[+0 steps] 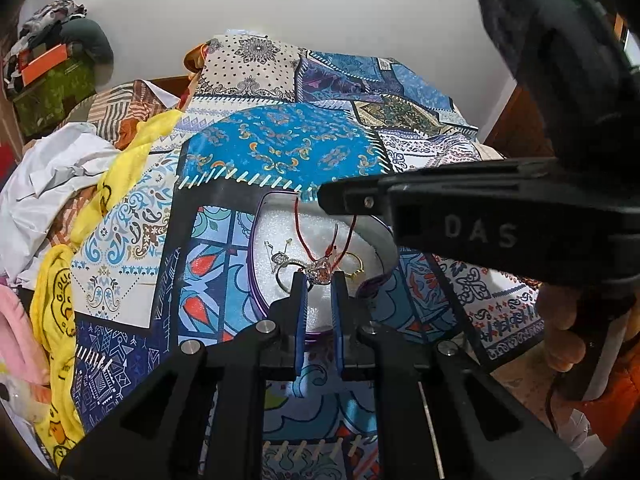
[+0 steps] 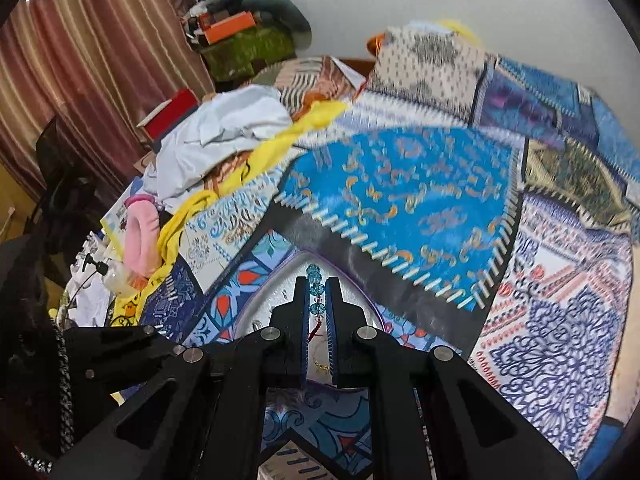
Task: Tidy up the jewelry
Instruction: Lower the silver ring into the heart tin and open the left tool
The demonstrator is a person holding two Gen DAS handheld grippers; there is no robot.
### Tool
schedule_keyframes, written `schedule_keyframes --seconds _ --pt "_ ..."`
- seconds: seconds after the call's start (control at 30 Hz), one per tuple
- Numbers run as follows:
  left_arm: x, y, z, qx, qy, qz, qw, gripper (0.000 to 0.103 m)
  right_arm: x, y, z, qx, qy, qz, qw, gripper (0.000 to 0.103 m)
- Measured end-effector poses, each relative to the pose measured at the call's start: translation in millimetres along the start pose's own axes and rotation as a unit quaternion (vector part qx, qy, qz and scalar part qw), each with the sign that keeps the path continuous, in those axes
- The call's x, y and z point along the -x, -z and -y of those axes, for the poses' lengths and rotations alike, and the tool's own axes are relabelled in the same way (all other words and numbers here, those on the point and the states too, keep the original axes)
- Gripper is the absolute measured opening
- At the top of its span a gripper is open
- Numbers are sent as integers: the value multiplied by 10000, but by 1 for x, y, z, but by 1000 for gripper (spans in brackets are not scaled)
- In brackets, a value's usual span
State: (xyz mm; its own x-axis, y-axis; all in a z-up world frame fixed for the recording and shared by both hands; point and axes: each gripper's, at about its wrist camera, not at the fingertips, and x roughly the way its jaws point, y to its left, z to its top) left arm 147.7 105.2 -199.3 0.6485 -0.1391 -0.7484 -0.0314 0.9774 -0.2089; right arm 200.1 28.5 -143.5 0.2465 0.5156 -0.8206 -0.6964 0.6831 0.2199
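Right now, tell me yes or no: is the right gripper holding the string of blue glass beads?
Yes: the right gripper is shut on the string of blue glass beads, which runs between its fingers.

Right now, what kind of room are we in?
Probably a bedroom. A patchwork bedspread covers what looks like a bed, loose clothes are heaped along one side, and a striped curtain hangs by the wall.

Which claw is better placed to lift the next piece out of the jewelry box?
Probably left. The left claw sits open right over the silver ring cluster on the box's white foam. The right claw is already shut on the blue bead strand, with its red cord trailing into the box.
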Motion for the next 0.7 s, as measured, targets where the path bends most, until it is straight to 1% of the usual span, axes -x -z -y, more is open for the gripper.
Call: schedule_keyframes --seconds 0.17,0.33,0.57,0.6,0.7 --pt "1 0 -1 33 -11 3 10000 10 -8 4 2 -45 -75 -251 9996 7" --pt "6 -2 -4 99 -56 44 9999 10 -5 3 -4 23 -80 -291 9995 7" --pt "28 -6 0 105 -182 239 9995 10 23 4 -14 273 253 22 9993 8" --pt "32 -7 2 95 -208 273 9994 11 29 5 -15 312 321 94 9990 9" --pt "44 -11 7 65 -266 406 9988 18 49 7 -15 335 418 331 9980 19"
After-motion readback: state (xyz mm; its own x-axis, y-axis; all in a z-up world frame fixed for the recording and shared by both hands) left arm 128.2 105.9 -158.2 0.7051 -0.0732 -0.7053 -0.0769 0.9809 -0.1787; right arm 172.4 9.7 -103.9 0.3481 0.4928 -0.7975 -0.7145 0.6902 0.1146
